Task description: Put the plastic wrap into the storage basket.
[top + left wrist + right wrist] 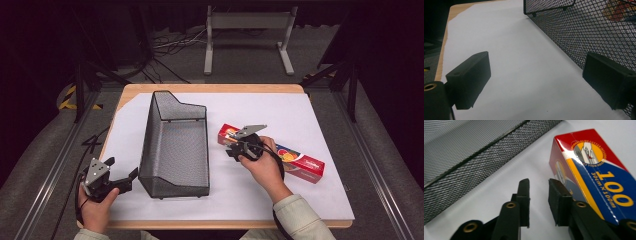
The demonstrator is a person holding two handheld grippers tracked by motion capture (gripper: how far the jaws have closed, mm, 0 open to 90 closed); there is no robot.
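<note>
Although the black wire-mesh basket (175,150) stands ready in the middle of the white-covered table (310,115), nothing lies inside it, so the work looks to be at its start: the long red, blue and yellow cardboard box of wrap (295,159) has yet to be picked up and, by my guess, carried into the basket. The box lies flat on the sheet to the right of the basket, well apart from it. The right gripper (235,148) hangs over the box's near-left end; in the right gripper view its jaws stand narrowly parted with nothing between them, and the box (596,175) sits just beside the right-hand jaw rather than in the gap. The left gripper (120,175) rests at the basket's near-left corner, its jaws spread wide and empty, one of them close against the mesh wall (584,27).
</note>
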